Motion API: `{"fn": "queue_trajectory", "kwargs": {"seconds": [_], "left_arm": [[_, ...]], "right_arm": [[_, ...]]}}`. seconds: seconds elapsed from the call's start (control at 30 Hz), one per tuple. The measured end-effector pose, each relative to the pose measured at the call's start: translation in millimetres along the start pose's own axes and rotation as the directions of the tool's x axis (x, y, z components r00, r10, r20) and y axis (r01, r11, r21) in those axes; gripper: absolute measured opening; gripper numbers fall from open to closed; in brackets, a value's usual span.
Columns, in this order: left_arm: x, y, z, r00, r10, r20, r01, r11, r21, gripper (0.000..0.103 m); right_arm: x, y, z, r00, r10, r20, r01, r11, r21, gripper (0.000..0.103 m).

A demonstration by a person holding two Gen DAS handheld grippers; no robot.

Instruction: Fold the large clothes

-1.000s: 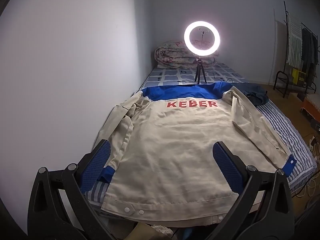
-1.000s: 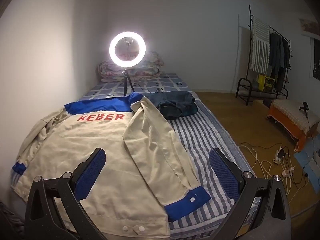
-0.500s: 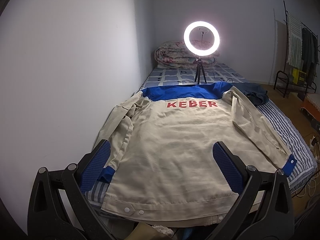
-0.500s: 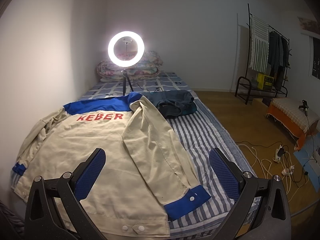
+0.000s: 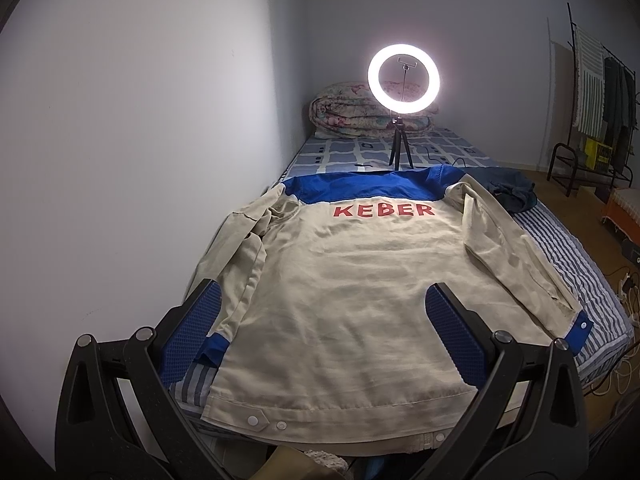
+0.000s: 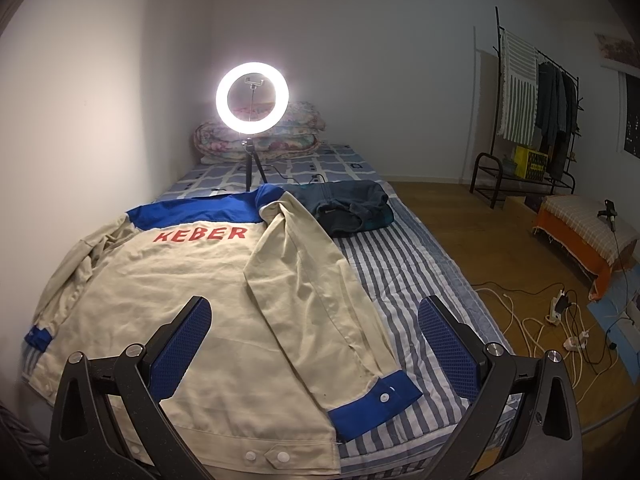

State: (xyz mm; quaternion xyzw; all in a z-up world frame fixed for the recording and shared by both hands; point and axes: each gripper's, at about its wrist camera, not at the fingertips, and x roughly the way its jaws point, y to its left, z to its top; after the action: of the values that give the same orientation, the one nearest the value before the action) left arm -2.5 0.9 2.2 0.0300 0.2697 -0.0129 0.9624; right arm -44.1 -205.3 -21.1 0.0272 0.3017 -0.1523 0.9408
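Nothing has moved: your left tool (image 5: 320, 332) and right tool (image 6: 314, 338) hover spread, empty, above the jacket (image 5: 360, 280), lying flat ahead, unfolded.

Matt beige cloth jacket (image 5: 344, 292) on striped cloth bedsheet (image 6: 404, 276); glossy wood floor (image 6: 472, 232)

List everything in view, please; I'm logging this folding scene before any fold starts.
Beige cotton jacket with blue yoke and red KEBER lettering: one, spread back-up on the bed.
Striped grey-and-white bed sheet: one, under the jacket.
Dark blue crumpled garment: one, beyond the jacket's right sleeve.
Lit white ring light on black tripod: one, mid-bed.
Floral folded quilt: one, bed's far end.
Black metal clothes rack: one, far wall.
Orange-skirted bench: one, right floor.
White cables and power strips: several, floor.
Left gripper: open, above the hem.
Right gripper: open, near the cuff.
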Motion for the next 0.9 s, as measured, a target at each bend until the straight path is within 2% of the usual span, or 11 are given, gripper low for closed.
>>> {"fn": "queue_trajectory", "kwargs": {"seconds": [0.9], "left_arm": [[-0.4,-0.9,-0.5,1.000,0.000,0.001,0.000,1.000,-0.001,0.103]], "right_arm": [[-0.2,1.0,0.0,1.000,0.000,-0.001,0.000,1.000,0.001,0.102]]}}
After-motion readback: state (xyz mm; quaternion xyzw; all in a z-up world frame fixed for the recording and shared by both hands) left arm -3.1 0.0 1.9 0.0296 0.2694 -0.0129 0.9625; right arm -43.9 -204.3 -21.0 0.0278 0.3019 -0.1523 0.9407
